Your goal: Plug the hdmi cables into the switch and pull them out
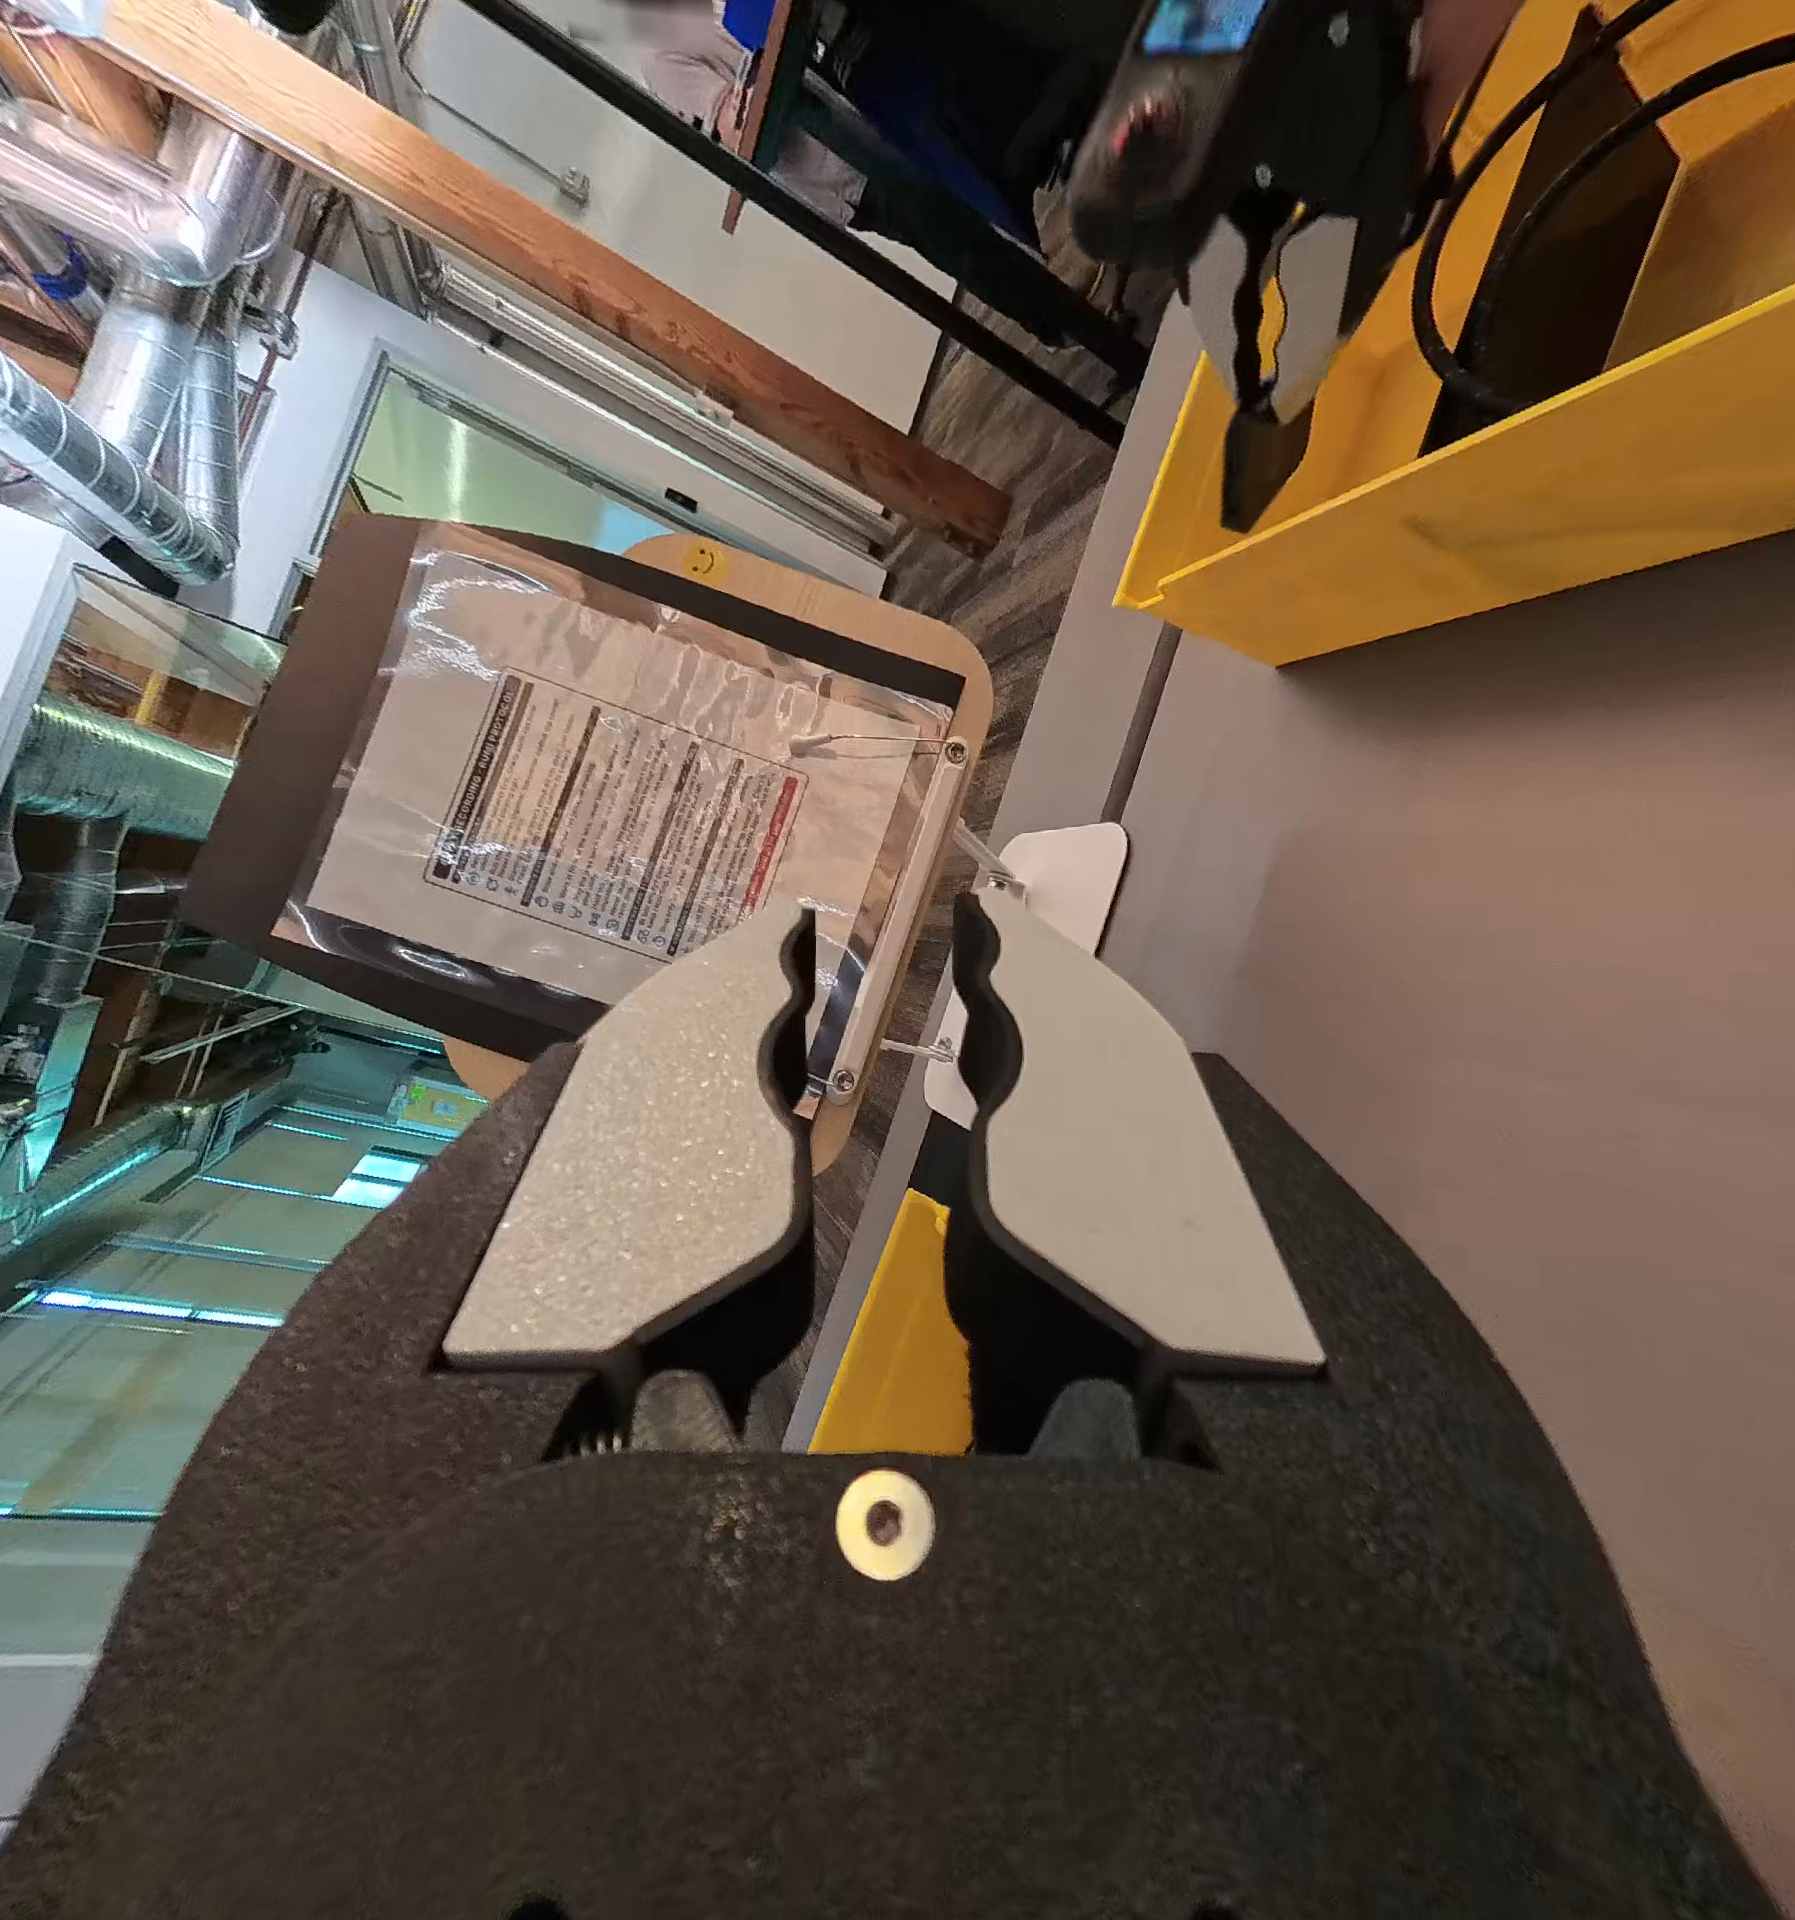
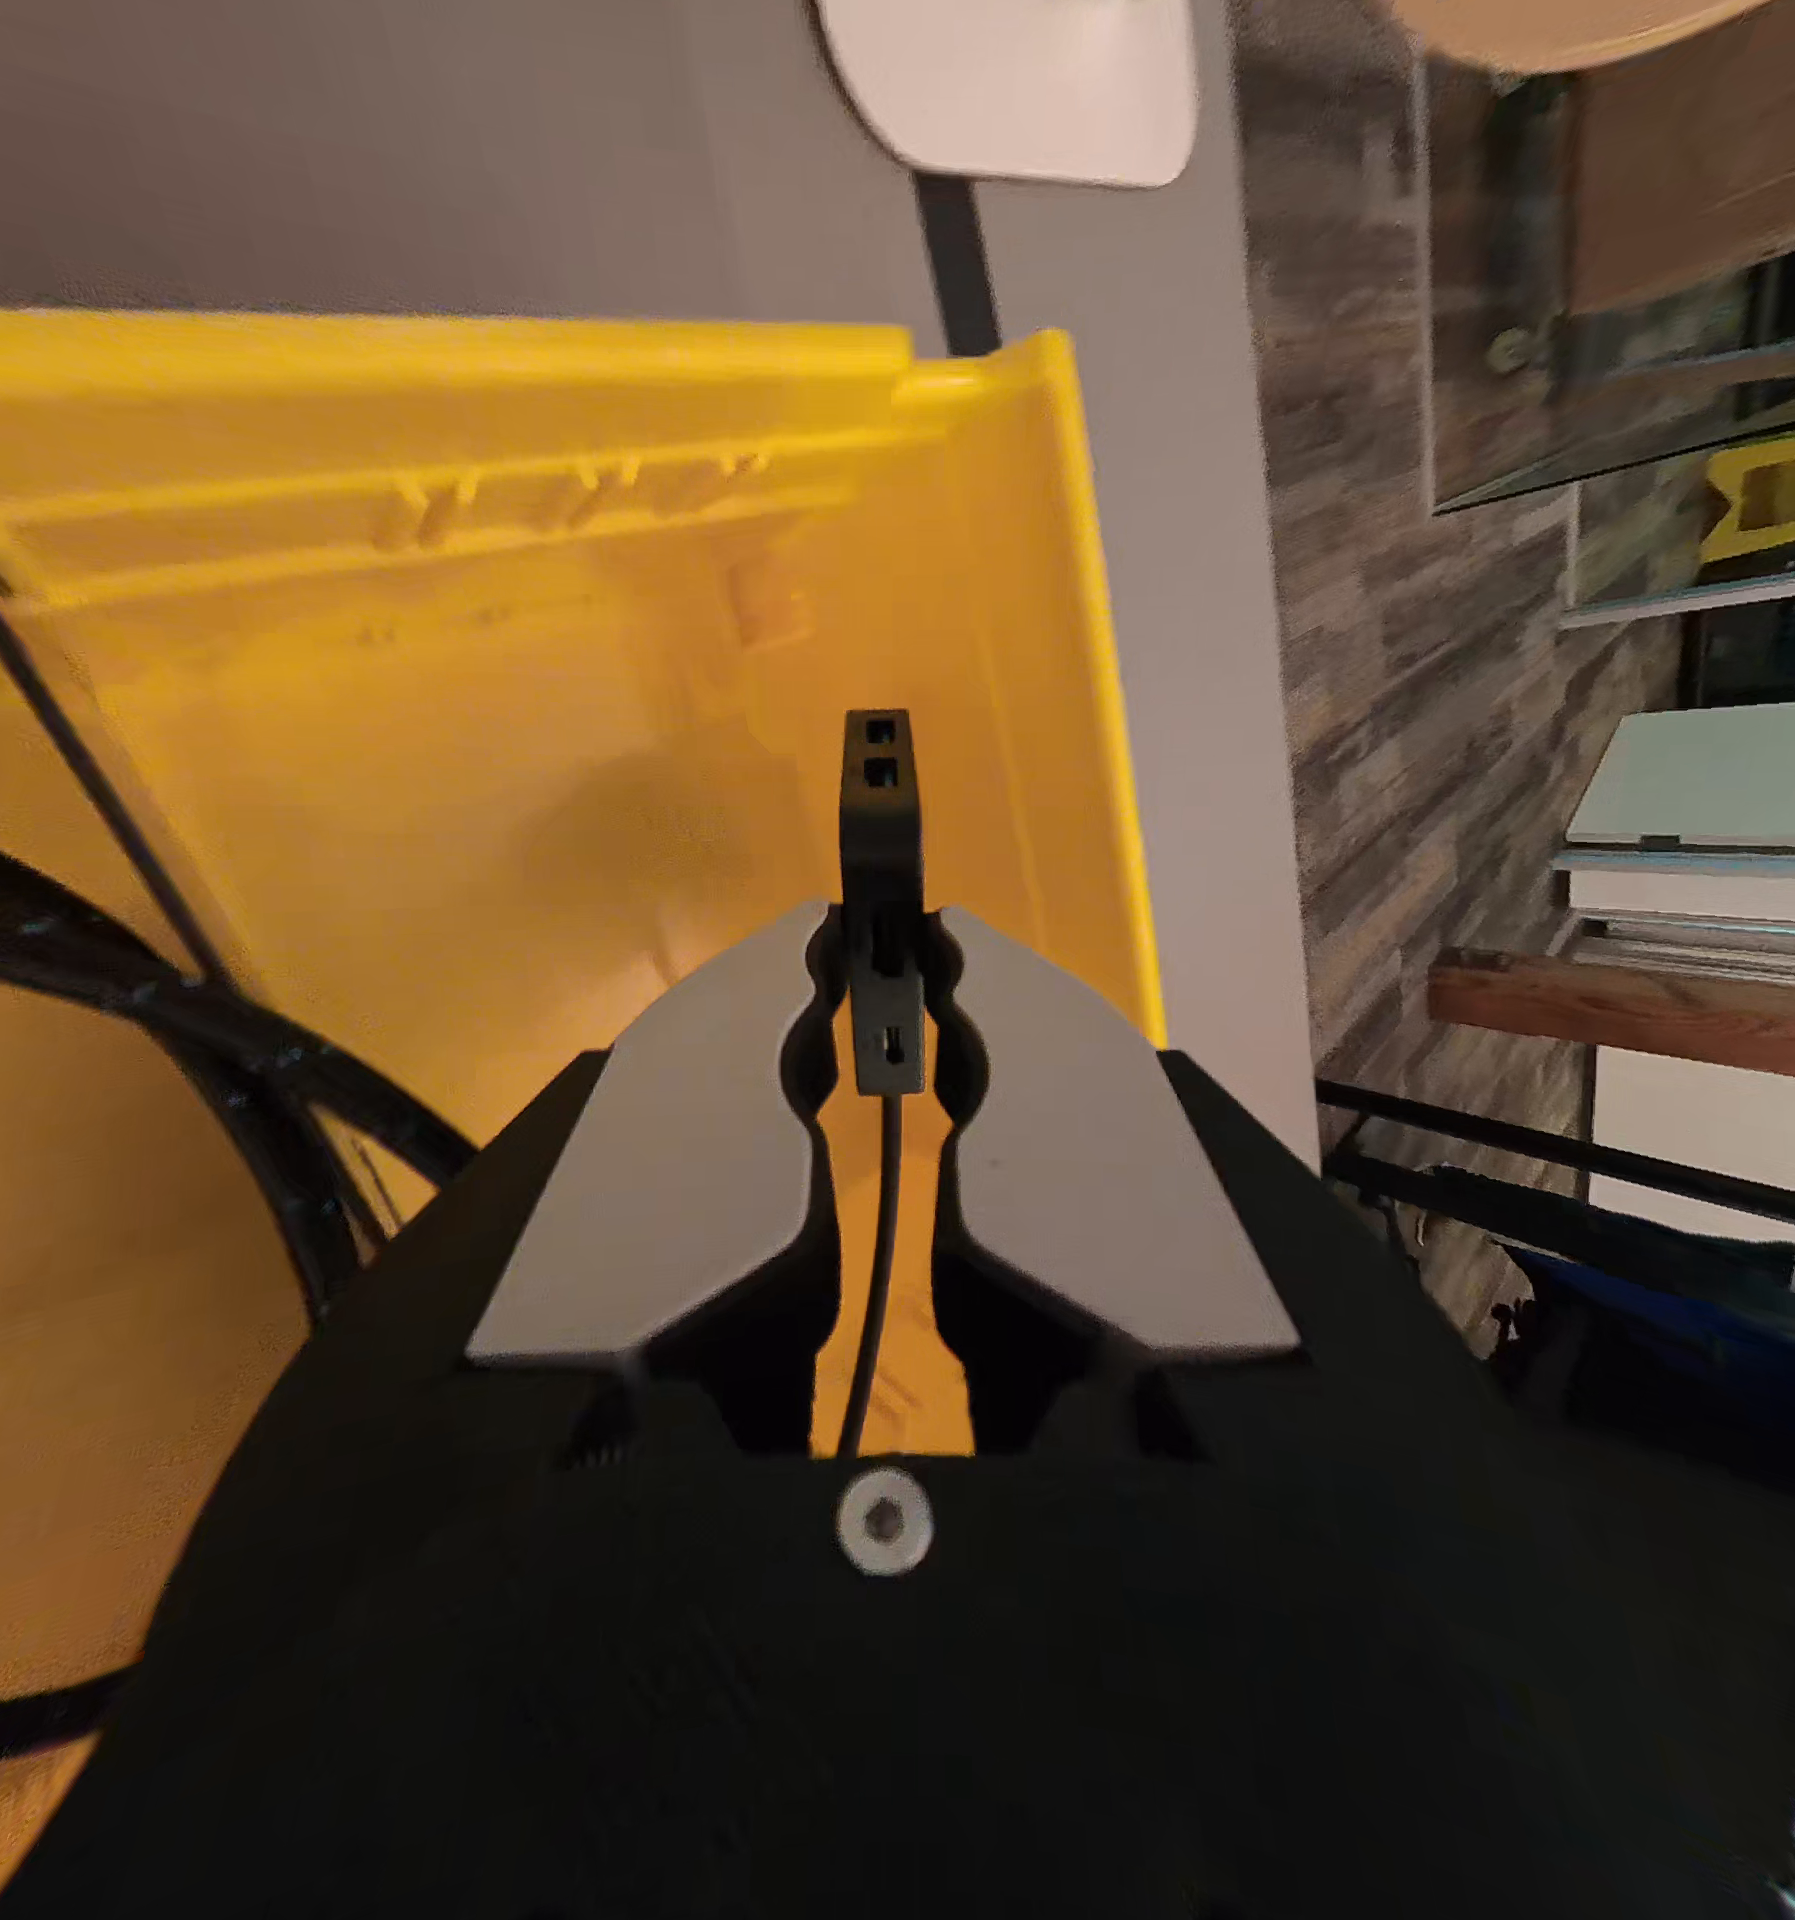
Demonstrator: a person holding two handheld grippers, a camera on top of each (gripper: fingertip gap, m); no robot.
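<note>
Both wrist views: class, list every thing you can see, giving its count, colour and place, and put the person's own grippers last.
Bin: one, yellow, on the grey table, open toward the right gripper.
Table: one, grey, under the bin.
Thick cables: several, black, coiled in the bin's left part.
Small switch: one, black, with a thin black lead, clamped in the right gripper over the bin.
Board: one, wooden, holding a sleeved printed sheet, beyond the table edge.
White plate: one, at the table's far edge.
Left gripper: open, empty, off the table edge.
Right gripper: shut on the switch.
</note>
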